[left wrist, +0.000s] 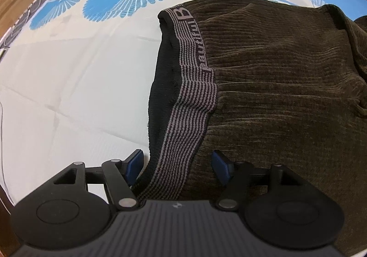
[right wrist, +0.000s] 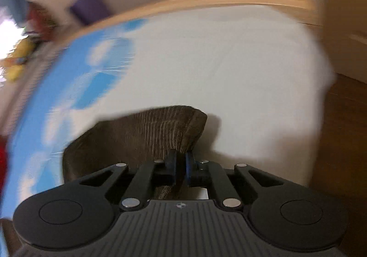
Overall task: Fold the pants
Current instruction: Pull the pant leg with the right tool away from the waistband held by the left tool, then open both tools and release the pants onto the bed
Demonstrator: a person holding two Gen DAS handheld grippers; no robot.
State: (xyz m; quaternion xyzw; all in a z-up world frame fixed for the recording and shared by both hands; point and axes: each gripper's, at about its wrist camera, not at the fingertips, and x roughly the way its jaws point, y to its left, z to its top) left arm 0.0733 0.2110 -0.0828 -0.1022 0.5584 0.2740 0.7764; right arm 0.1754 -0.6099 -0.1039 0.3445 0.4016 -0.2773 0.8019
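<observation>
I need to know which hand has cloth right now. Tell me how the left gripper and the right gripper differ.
The left gripper stands open, its blue pads apart on either side of the striped waistband without pressing it; the right gripper is shut on a fold of the brown pants. The left wrist view is sharp, the right wrist view blurred. Both are the same black design with blue pads, over the pants on the white and blue sheet.
</observation>
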